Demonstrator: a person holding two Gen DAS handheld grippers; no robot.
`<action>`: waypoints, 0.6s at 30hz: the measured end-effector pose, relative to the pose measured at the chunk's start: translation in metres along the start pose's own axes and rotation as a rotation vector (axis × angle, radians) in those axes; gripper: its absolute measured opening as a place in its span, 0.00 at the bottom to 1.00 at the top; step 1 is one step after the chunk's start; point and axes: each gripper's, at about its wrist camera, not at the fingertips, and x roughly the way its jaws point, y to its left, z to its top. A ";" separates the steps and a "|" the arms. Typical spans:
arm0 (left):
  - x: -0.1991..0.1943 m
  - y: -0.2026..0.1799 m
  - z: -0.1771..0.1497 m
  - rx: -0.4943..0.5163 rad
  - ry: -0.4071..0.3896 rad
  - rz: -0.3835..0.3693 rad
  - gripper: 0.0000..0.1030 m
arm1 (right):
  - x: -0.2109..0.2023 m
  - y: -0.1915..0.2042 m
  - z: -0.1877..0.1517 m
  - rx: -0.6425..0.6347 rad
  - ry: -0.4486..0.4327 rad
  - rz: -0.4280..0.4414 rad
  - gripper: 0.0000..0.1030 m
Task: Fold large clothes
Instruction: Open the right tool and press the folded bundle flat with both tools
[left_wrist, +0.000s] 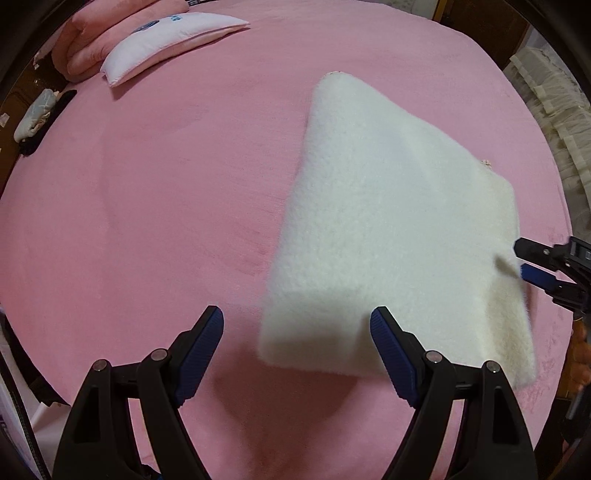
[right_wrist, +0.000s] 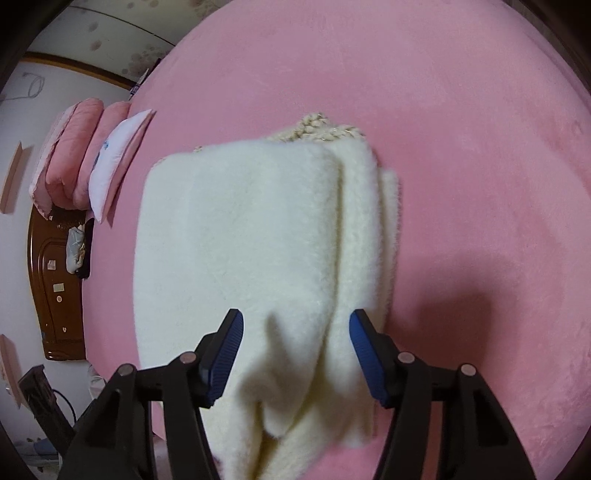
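Left wrist view. My left gripper (left_wrist: 297, 325), with black arms and ribbed blue pads, points steeply down at the pink plush bed cover (left_wrist: 155, 177); its jaws stand wide apart with nothing between them. The folded cream-white fleecy garment (left_wrist: 388, 221), a thick, soft-edged slab of roughly four-sided outline, lies on the cover to the right, its near left corner reaching between the pad tips without touching either. At the far right edge my right gripper (left_wrist: 517, 260) meets the garment's right side, jaws parted. Far left lie a white-and-pink pillow (left_wrist: 166, 44) and a rolled pink quilt (left_wrist: 88, 48).

Right wrist view. My right gripper (right_wrist: 295, 332) tilts down over the garment's (right_wrist: 240, 229) near end. Its jaws are partly parted and grip nothing: a loose, wrinkled fold of fleece sits in the gap, and the blue pads stand just beside it rather than pressing. The stacked layers show as soft ridges along the right edge; a knitted, braided beige trim (right_wrist: 317, 129) peeps out at the far end. A dark brown carved wooden headboard (right_wrist: 55, 288) stands at the left, beyond the bed.
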 end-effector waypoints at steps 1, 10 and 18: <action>0.001 0.001 0.001 -0.002 0.002 0.005 0.78 | 0.001 0.003 0.000 0.003 0.004 0.018 0.57; 0.016 0.005 -0.001 -0.059 0.044 -0.025 0.78 | 0.037 0.012 -0.017 0.006 0.135 -0.055 0.30; 0.019 0.006 0.003 -0.046 0.067 -0.057 0.78 | -0.005 0.021 -0.028 -0.057 -0.100 -0.017 0.16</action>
